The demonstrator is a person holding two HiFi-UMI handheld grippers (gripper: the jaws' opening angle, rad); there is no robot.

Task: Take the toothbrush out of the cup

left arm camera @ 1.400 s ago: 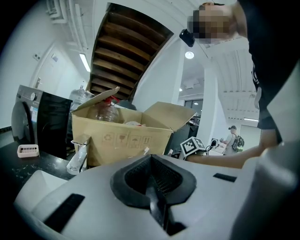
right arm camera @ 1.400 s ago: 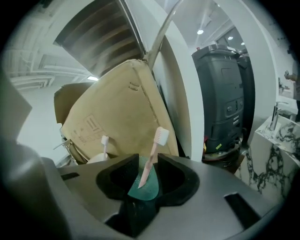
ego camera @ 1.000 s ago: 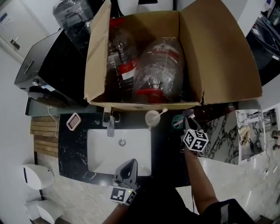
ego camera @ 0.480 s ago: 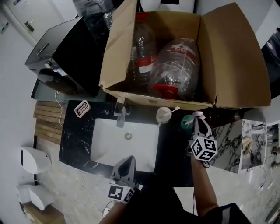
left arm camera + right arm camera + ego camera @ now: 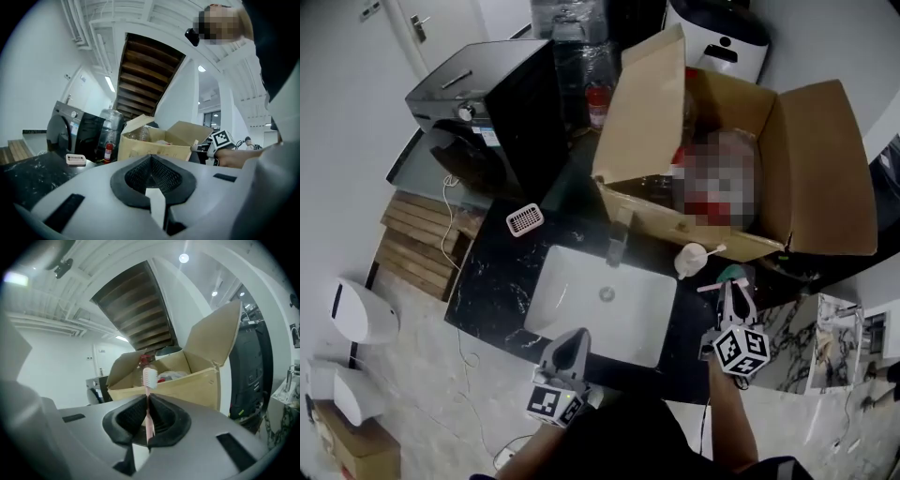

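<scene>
A pink toothbrush with white bristles stands upright between the pads of my right gripper, which closed on its handle a moment ago. In the head view my right gripper hovers just over a green cup on the black counter, and the toothbrush pokes out to the left. A white cup beside it holds another brush. My left gripper hangs at the sink's near edge, its jaws shut with nothing between them.
A white sink with a faucet is set in the black counter. A pink soap dish lies at the back left. An open cardboard box of large bottles stands behind the cups, and a dark washing machine is at the far left.
My right gripper has risen from the green cup with the pink toothbrush in its jaws. The head view has swung, so the sink and box sit further right.
</scene>
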